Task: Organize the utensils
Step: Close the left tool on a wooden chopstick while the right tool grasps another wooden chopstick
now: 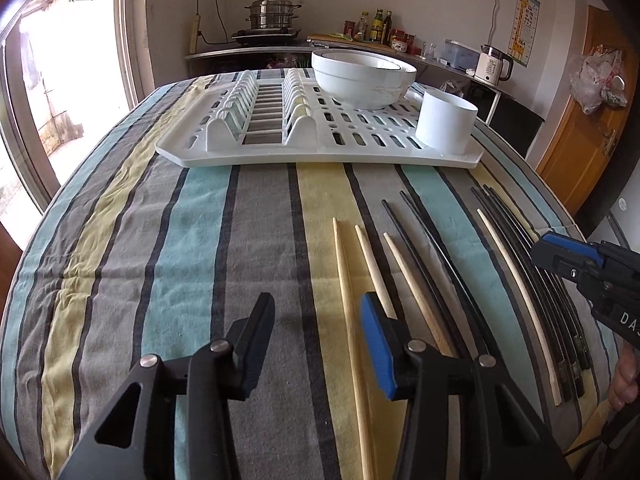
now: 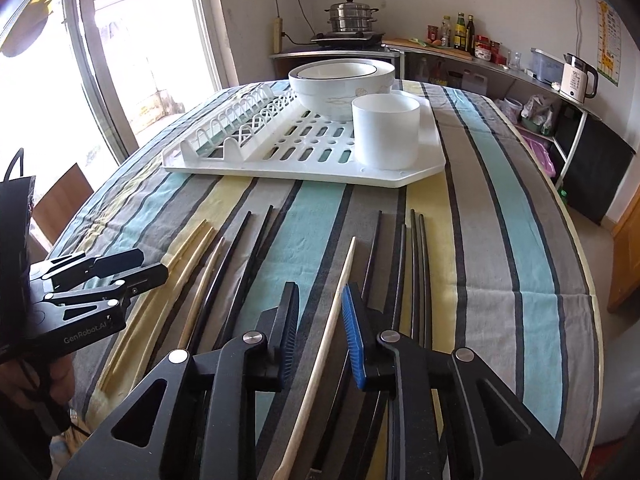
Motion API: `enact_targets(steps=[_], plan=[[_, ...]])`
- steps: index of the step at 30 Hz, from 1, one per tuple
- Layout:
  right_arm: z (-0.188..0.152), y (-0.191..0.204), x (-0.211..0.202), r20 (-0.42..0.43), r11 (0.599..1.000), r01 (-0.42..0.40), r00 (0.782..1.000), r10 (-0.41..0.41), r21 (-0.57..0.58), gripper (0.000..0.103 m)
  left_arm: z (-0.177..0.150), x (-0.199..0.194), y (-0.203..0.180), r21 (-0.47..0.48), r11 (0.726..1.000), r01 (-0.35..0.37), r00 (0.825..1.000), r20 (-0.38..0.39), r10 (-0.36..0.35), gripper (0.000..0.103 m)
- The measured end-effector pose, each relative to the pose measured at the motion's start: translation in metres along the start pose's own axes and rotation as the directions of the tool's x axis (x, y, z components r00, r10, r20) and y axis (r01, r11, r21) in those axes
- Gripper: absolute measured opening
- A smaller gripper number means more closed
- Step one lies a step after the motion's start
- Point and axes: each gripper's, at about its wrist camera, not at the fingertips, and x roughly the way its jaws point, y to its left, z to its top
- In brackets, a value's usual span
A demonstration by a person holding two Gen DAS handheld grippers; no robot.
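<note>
Both grippers, left point(image 1: 316, 320) and right point(image 2: 320, 312), hover with jaws released over chopsticks point(image 2: 332, 300) lying on the striped bench point(image 1: 160, 240).

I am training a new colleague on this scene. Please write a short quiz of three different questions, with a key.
1. True or false: the cup stands on the rack.
2. Which chopstick lies between the right gripper fingers: A) black B) wooden chopstick?
3. Fill in: the left gripper is ____ (open/shut).

Key: 1 true; 2 B; 3 open.
</note>
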Motion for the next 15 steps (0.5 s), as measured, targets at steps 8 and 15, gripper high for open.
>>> enact_targets(steps=[8,15], plan=[[0.011,-0.003,0.029,-0.075,1.0,0.013,0.997,-0.014,-0.003,0.02,0.019,0.016,-0.004,0.035,0.999,0.01,0.999,-0.036,-0.008,0.042],[0.017,-0.006,0.043,-0.112,0.999,0.037,0.993,-0.036,0.009,0.017,0.028,0.024,-0.012,0.106,0.994,-0.039,0.997,-0.056,0.045,0.032]])
